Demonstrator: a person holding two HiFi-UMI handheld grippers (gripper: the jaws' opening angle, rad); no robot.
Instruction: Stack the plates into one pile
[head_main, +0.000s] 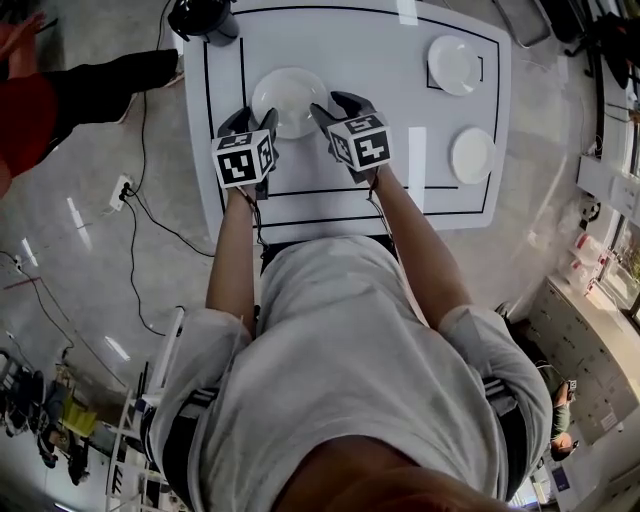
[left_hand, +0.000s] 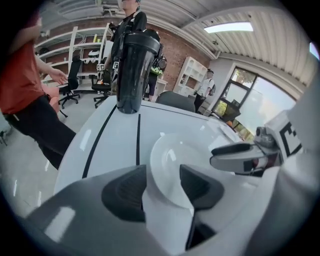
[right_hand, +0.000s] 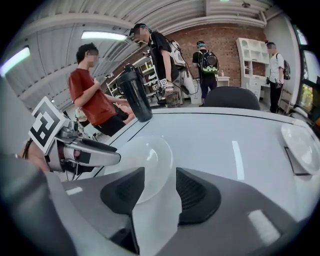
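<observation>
Three white plates lie on the white table (head_main: 330, 40). The nearest plate (head_main: 290, 100) sits flat between my two grippers. My left gripper (head_main: 255, 122) stands open at its left rim, and in the left gripper view that plate (left_hand: 175, 162) has its near edge in the gap of the left gripper (left_hand: 162, 187), pads apart from it. My right gripper (head_main: 335, 110) stands open at the right rim; the plate (right_hand: 145, 155) reaches between the jaws of the right gripper (right_hand: 160, 187). Two more plates (head_main: 454, 64) (head_main: 472, 155) lie apart at the right.
A black shaker bottle (head_main: 205, 18) (left_hand: 134, 70) (right_hand: 136, 95) stands at the table's far left corner. A person in red (head_main: 30, 100) (right_hand: 92, 95) is beside the table's left. Black tape lines (head_main: 243, 70) mark the tabletop. An office chair (right_hand: 232, 97) stands behind the table.
</observation>
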